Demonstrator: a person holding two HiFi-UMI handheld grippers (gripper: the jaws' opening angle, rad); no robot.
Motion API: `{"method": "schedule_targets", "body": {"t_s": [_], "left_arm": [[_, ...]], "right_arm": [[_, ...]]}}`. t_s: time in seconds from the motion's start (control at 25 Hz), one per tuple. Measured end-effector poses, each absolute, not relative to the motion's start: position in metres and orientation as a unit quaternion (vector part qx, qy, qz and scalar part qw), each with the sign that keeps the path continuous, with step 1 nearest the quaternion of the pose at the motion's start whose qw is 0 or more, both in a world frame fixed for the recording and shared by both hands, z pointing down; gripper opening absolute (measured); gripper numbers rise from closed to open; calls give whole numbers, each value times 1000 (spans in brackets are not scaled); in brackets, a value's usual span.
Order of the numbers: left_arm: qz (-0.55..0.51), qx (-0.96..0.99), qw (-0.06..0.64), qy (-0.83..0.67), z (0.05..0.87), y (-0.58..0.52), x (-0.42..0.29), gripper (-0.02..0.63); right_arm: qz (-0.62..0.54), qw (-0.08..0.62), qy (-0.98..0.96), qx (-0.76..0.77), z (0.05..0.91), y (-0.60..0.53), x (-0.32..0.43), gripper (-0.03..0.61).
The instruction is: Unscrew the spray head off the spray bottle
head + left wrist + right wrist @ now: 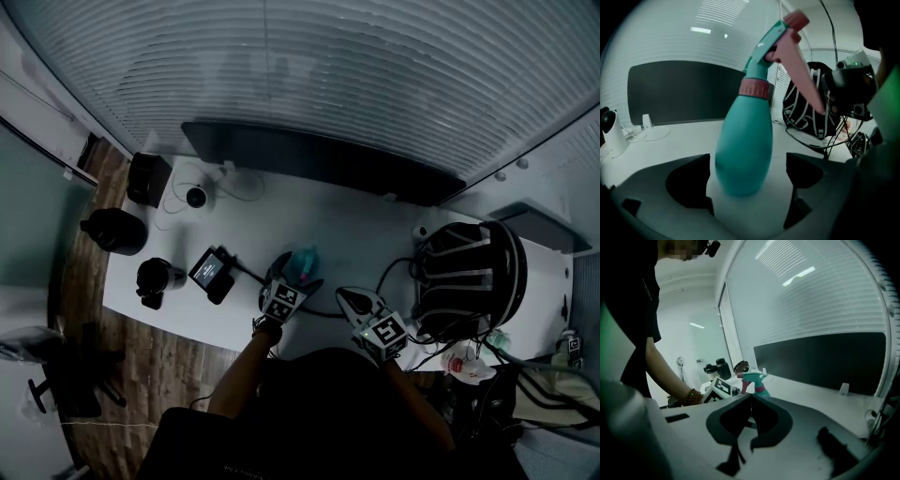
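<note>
White counter (356,234) | teal spray bottle (743,150) stands on it between wide-spread jaws of left hand-held gripper (747,182), no contact | right hand-held gripper (750,398) closed, empty | risk: off-centre closing could tip bottle; tapered body may slip.

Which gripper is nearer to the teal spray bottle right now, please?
Left. The spray bottle stands between the open fingers of the left gripper; the right gripper, shut, sits off to the bottle's right.
</note>
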State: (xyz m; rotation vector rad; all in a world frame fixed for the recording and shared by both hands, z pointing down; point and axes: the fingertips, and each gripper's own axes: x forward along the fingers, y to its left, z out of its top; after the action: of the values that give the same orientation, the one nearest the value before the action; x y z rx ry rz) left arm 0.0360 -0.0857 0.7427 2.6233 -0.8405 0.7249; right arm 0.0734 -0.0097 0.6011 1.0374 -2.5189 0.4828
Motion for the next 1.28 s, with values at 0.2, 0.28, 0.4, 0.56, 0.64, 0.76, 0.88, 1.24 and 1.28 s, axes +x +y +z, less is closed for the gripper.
{"method": "schedule_targets", "body": {"t_s": [0.2, 0.28, 0.4, 0.56, 0.64, 0.76, 0.88, 1.24, 1.28], "left_arm": [[301, 900, 116, -293, 734, -93, 45, 482], [323, 895, 91, -293, 736, -96, 44, 396], [340, 896, 54, -280, 735, -95, 47, 393], [388, 884, -26, -258, 733, -88, 42, 391], [413, 873, -70, -250, 731, -86, 34, 391], [456, 844, -152, -236, 727, -86, 21, 391], [511, 798, -228, -224, 724, -84, 9, 391], [587, 731, -287, -198, 711, -73, -14, 391], [588, 730, -287, -198, 710, -73, -15, 391]], "right_arm": [[183, 152, -907, 347, 580, -16, 68, 2], [198, 139, -908, 341, 578, -17, 67, 2], [228, 117, -902, 347, 581, -21, 70, 3], [259, 107, -897, 341, 583, -24, 73, 5], [277, 108, -896, 330, 586, -24, 72, 46], [342, 76, -879, 324, 591, -26, 71, 160], [430, 22, -844, 318, 596, -27, 70, 170], [603, -27, -738, 302, 634, -21, 62, 186], [621, -34, -724, 297, 637, -20, 60, 204]]}}
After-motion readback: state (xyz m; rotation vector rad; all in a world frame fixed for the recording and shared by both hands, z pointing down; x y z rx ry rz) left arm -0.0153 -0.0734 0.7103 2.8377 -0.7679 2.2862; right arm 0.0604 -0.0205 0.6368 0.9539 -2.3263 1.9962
